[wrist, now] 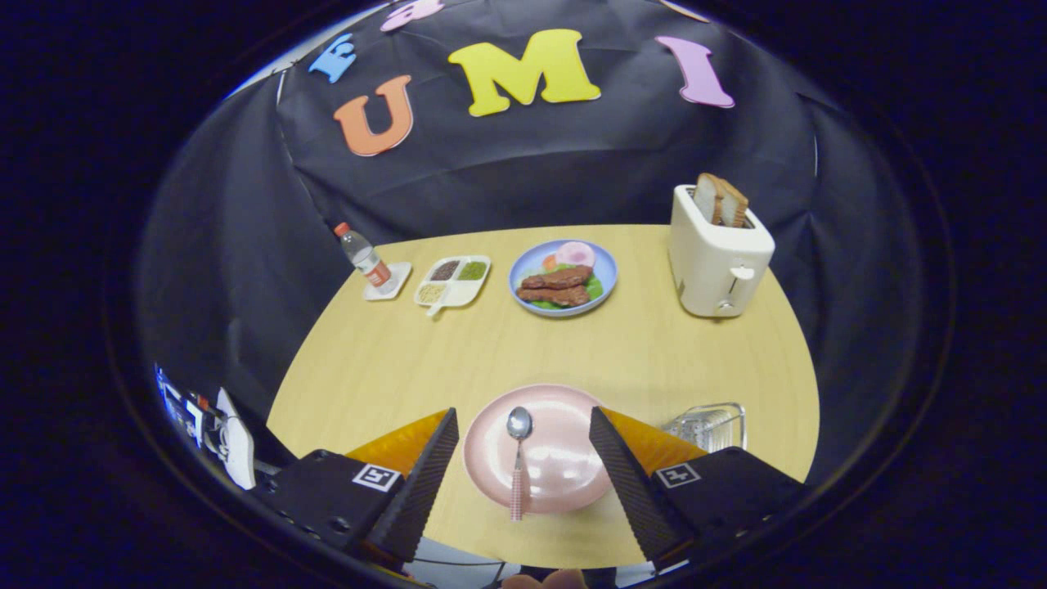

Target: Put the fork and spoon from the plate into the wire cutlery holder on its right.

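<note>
A metal spoon with a pink checked handle (pixel 518 458) lay on a round pale-pink plate (pixel 564 466) at the near edge of a light wooden table (pixel 622 352), its bowl pointing away from the camera and the end of its handle reaching past the plate's near rim onto the wood. The hand-held gripper (pixel 523 446) hovered above the plate with its two black ribbed fingers (pixel 425 483) spread wide apart, holding nothing, the spoon lying in the gap between them and closer to the left finger. A clear-looking wire cutlery holder (pixel 710 425) stood on the table just to the right of the plate, beyond the right finger and partly hidden behind it; what it held could not be made out. Farther across the table, a blue plate of grilled meat, greens and a slice of ham (pixel 563 276) sat near the middle, with a white divided dish of seasonings (pixel 452 281) to its left and a small plastic water bottle with a red cap (pixel 363 255) standing on a white square coaster (pixel 388 282) beyond that. A cream-coloured toaster (pixel 718 249) with two slices of bread (pixel 720 199) standing up in its slots stood well apart on the right side of the table.
</note>
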A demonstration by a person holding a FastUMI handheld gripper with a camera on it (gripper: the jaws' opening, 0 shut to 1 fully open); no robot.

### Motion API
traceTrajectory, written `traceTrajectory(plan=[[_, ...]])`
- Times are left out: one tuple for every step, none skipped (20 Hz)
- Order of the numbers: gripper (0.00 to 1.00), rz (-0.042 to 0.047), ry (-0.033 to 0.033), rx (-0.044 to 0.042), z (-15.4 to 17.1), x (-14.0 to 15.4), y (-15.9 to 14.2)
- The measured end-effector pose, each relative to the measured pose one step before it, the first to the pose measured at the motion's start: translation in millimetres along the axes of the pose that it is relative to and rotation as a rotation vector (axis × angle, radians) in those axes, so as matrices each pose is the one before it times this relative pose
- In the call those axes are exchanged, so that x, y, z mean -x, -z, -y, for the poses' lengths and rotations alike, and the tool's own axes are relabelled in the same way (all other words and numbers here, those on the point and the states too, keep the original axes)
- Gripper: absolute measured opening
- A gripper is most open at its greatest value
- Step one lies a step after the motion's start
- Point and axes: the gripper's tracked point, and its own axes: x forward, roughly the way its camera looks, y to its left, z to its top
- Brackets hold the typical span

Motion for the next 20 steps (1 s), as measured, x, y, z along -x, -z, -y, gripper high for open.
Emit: traceTrajectory(plan=[[0.97,0.01167,-0.01565,0.01114,-9.25,-4.61,5.47],[0.97,0.0145,-0.00732,0.02151,-5.62,-3.27,6.33],[0.97,0.00429,-0.00049,0.0313,-5.07,-5.54,8.97],[0.97,0.01049,0.0018,0.03644,-2.93,-9.55,10.74],[0.97,0.00085,0.01632,0.02987,-0.81,-8.12,9.88],[0.97,-0.01458,0.00474,0.01232,-2.95,-8.29,12.51],[0.97,-0.01661,-0.00186,-0.00144,-5.28,-7.5,13.48],[0.97,-0.00265,0.01801,-0.00099,1.66,-6.2,8.09],[0.97,-0.00399,0.02248,-0.00282,5.58,-6.9,7.29],[0.97,-0.01344,0.01979,-0.00401,4.73,-6.84,8.92],[0.97,-0.0196,0.01482,-0.00774,3.66,-8.04,9.71],[0.97,-0.01786,0.0146,-0.00854,3.95,-6.53,8.01],[0.97,-0.02281,0.01456,-0.01018,3.93,-5.8,8.09],[0.97,-0.00749,0.007,-0.00865,1.68,-4.0,4.9],[0.96,-0.00862,0.01063,0.00476,2.52,-4.28,3.84],[0.96,-0.01049,0.00411,0.0062,1.15,-2.95,4.79],[0.93,-0.01047,0.0002,0.00334,0.93,-2.61,2.75],[0.87,-0.00764,0.00304,0.00181,1.56,-3.19,1.26],[0.75,-0.00978,0.01024,0.00386,2.32,-2.91,1.11],[0.69,-0.00587,0.00706,0.00033,0.81,-3.25,0.74]])
